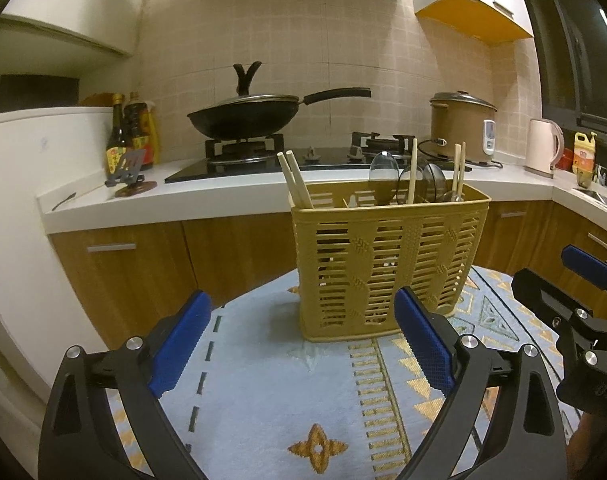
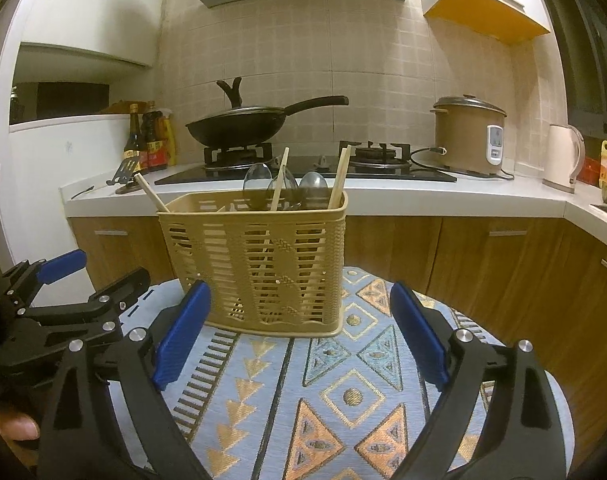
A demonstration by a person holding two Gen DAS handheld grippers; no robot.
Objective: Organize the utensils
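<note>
A tan slatted plastic utensil basket [image 1: 387,264] [image 2: 259,264] stands on a round table with a patterned blue cloth [image 1: 287,392] [image 2: 343,392]. Wooden chopsticks [image 1: 297,182] [image 2: 279,180] and clear plastic spoons [image 1: 383,172] [image 2: 257,178] stick up out of it. My left gripper [image 1: 303,332] is open and empty, just in front of the basket's left half. My right gripper [image 2: 299,328] is open and empty, in front of the basket's right part. Each gripper also shows at the edge of the other's view, the right one [image 1: 583,280] and the left one [image 2: 63,280].
Behind the table runs a white kitchen counter [image 1: 223,196] with a black wok [image 1: 243,116] on the stove, sauce bottles [image 1: 131,136], a brown rice cooker [image 1: 461,126], a pink kettle [image 1: 543,146]. Wooden cabinets [image 1: 143,264] lie below.
</note>
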